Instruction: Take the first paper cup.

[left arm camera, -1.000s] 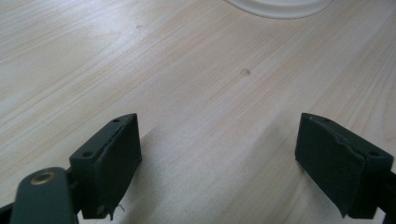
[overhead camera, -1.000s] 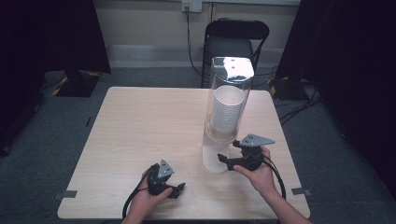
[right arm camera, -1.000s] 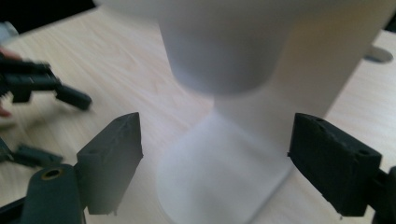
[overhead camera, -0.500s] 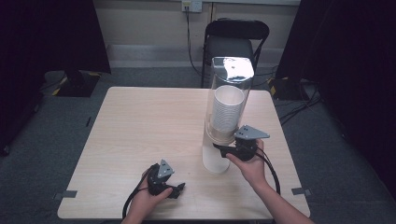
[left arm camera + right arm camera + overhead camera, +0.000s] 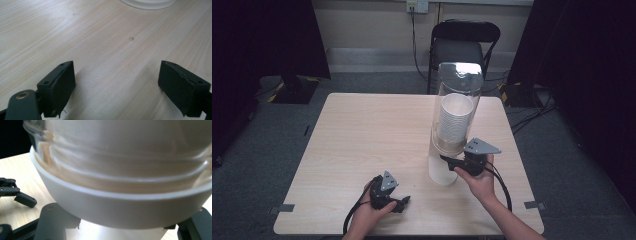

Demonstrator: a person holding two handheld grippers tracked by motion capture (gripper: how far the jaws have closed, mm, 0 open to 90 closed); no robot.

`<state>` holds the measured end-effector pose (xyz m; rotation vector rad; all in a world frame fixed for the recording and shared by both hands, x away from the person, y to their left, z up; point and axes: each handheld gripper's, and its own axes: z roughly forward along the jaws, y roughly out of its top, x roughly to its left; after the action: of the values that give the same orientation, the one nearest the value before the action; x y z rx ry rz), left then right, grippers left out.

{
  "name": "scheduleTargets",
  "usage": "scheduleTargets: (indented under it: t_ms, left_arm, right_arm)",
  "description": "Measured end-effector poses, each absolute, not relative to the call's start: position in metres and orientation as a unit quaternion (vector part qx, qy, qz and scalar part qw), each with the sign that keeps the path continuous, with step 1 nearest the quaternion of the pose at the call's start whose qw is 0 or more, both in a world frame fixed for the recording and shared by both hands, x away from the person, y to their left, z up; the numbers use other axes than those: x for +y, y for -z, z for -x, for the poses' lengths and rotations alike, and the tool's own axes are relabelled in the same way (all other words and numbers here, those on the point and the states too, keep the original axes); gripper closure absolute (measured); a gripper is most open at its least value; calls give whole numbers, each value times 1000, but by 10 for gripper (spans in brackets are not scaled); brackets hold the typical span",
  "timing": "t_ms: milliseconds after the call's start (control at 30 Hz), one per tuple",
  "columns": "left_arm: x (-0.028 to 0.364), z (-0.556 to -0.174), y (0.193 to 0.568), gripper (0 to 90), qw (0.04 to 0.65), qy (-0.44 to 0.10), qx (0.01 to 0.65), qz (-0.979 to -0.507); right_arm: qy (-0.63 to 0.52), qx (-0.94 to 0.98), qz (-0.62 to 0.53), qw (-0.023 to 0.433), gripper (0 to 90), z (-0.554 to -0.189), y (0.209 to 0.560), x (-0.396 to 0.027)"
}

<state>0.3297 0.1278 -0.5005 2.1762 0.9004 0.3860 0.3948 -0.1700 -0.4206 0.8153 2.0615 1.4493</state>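
Right gripper (image 5: 451,162), jaws just closing, clamps the bottom cup (image 5: 443,171) poking from the dispenser (image 5: 455,107). Left gripper (image 5: 403,202), near the dispenser's base, rests with jaws apart. A skewed pull could tip the dispenser or crush the cup.

White cups (image 5: 455,117), clear tube (image 5: 458,90), pale wood-grain table (image 5: 362,135), black chair (image 5: 467,45)
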Motion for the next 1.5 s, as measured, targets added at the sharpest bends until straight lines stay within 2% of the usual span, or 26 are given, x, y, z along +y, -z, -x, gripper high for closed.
scheduleTargets:
  t_ms: [167, 233, 333, 400, 567, 900, 1167, 1500]
  left_arm:
    - [127, -329, 501, 139, 375, -151, 355, -843]
    - [128, -330, 500, 139, 368, -151, 351, -847]
    - [128, -329, 500, 140, 368, -151, 351, -848]
    - [128, -330, 500, 140, 369, -152, 351, -847]
    - [128, -330, 500, 137, 366, -149, 349, -850]
    - [128, -329, 500, 154, 369, -154, 361, -843]
    - [128, -332, 498, 178, 377, -158, 383, -828]
    - [124, -329, 487, 182, 402, -170, 385, -813]
  right_arm:
    - [-532, 755, -296, 243, 352, -395, 421, -170]
    - [-498, 779, -294, 244, 367, -398, 429, -169]
    - [-428, 823, -320, 195, 370, -396, 480, -175]
    - [-434, 820, -322, 187, 367, -388, 496, -181]
    - [-424, 835, -307, 171, 356, -395, 470, -190]
    - [-410, 856, -275, 151, 350, -364, 486, -193]
    - [-424, 867, -223, 137, 346, -343, 484, -170]
    - [-427, 885, -152, 103, 337, -332, 488, -117]
